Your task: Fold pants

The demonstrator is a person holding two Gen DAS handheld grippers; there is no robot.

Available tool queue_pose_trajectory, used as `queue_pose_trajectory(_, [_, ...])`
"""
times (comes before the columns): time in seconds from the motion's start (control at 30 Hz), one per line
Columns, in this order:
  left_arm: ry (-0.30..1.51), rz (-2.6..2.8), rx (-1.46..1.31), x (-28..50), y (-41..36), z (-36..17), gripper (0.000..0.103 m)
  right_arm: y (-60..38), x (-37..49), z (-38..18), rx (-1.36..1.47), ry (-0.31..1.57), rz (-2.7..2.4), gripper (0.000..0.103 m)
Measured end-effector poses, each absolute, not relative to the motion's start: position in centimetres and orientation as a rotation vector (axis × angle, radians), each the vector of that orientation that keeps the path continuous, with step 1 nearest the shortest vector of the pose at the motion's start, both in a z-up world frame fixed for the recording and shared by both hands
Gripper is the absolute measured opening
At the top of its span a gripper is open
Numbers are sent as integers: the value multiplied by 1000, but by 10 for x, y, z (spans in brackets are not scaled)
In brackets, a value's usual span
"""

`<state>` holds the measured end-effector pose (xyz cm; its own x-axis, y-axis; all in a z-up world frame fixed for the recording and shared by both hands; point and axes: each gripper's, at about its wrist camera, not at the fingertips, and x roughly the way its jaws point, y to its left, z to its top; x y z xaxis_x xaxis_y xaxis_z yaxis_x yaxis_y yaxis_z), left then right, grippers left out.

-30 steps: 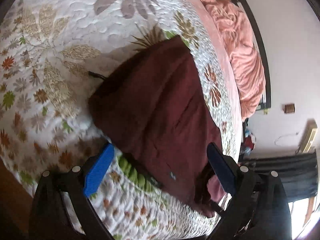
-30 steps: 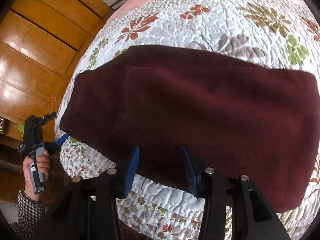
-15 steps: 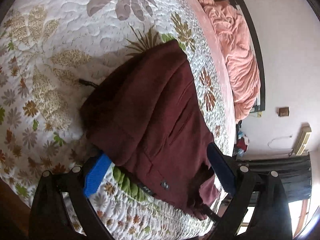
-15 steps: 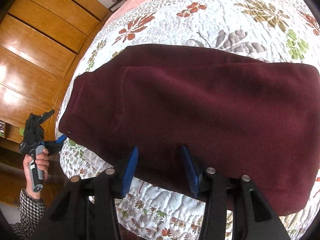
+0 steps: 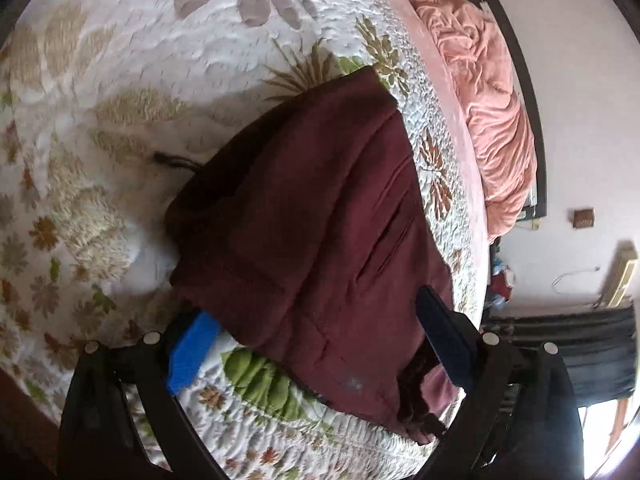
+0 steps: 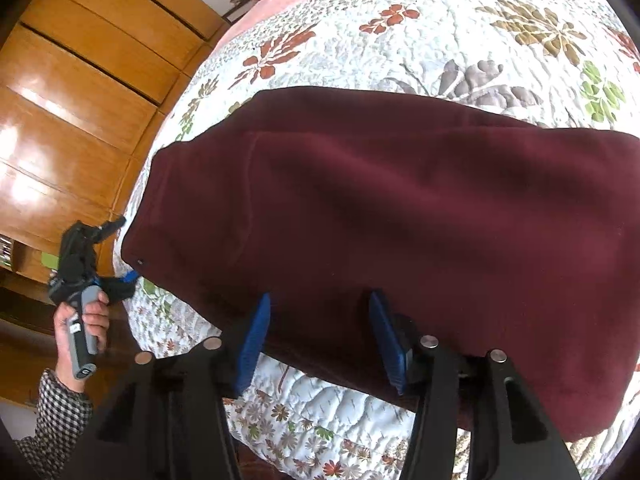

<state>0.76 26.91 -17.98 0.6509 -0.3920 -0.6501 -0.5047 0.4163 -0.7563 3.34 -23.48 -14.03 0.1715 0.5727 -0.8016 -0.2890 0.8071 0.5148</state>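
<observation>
Pants [image 6: 400, 216] flat on quilt [image 6: 440, 40] | left gripper [image 5: 312, 344] spread at waistband end | right gripper [image 6: 320, 336] spread, near edge between fingers | advise: pinch both layers, lift evenly.

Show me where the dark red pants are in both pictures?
Left wrist view: the pants fill the middle, running down to the lower right between the open fingers of the left hand-held gripper.
Right wrist view: the pants stretch across the middle.
Shared landmark: the flowered quilt under them.
</observation>
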Motion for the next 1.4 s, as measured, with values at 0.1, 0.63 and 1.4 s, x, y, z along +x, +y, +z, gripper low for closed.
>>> queue_pose_trajectory(0.1, [789,4,-1291,8,276,-180,93,-236,34,-141,279,1256,631,55])
queue_pose_trajectory(0.63, [858,126,-1213,10,277,-189,31,-232,31,-140,265,1238,653,62])
queue_pose_trajectory(1.4, [824,156,-1212,5,270,-189,25,-233,30,-141,280,1238,659,62])
